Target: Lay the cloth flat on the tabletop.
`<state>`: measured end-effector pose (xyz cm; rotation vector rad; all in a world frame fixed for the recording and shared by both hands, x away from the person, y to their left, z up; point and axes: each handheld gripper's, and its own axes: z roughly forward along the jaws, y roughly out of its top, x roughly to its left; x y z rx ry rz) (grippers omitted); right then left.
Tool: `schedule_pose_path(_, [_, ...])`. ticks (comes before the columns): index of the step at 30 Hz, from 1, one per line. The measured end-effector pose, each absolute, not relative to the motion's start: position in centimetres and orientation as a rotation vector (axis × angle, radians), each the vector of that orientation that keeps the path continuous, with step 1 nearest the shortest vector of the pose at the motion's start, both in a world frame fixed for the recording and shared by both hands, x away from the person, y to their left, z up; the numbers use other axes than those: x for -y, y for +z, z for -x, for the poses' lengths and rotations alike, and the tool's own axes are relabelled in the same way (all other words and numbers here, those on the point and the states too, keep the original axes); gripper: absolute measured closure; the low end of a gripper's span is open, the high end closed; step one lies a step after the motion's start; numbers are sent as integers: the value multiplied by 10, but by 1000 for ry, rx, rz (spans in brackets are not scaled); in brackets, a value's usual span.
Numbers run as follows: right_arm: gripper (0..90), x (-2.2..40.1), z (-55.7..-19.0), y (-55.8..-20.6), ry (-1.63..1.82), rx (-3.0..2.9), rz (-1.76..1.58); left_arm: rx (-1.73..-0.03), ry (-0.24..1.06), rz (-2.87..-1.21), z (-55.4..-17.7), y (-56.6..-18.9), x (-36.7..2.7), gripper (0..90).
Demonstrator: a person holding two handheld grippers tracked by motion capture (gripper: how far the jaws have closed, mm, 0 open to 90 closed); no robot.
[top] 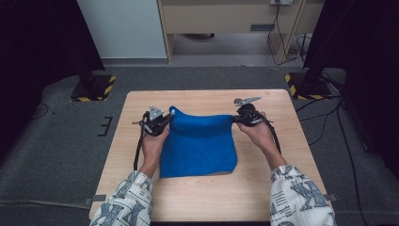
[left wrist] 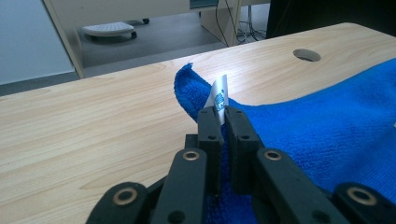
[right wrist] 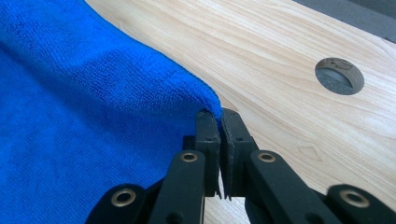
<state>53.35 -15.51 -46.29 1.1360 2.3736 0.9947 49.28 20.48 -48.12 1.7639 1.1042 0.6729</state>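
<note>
One worktop (top: 197, 200), pale wood. One blue towel (top: 200, 146) at its centre, far corners lifted. Your left tool (top: 165, 120) pinches the ten o'clock corner beside a white tag (left wrist: 219, 95); your right tool (top: 235, 119) pinches the two o'clock corner.

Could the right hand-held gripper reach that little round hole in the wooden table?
Probably yes. The round hole sits close beside the right hand-held gripper, with bare light wooden table between them. But its jaws are shut on a corner of the blue fuzzy cloth, so the cloth would drag along.
</note>
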Motion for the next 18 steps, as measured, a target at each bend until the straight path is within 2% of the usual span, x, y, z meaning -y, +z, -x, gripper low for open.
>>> schedule_pose_path(18, [873,145,-539,-470,964,-2365,-1149,-1119,637,-1750,-505,-489,-216,845])
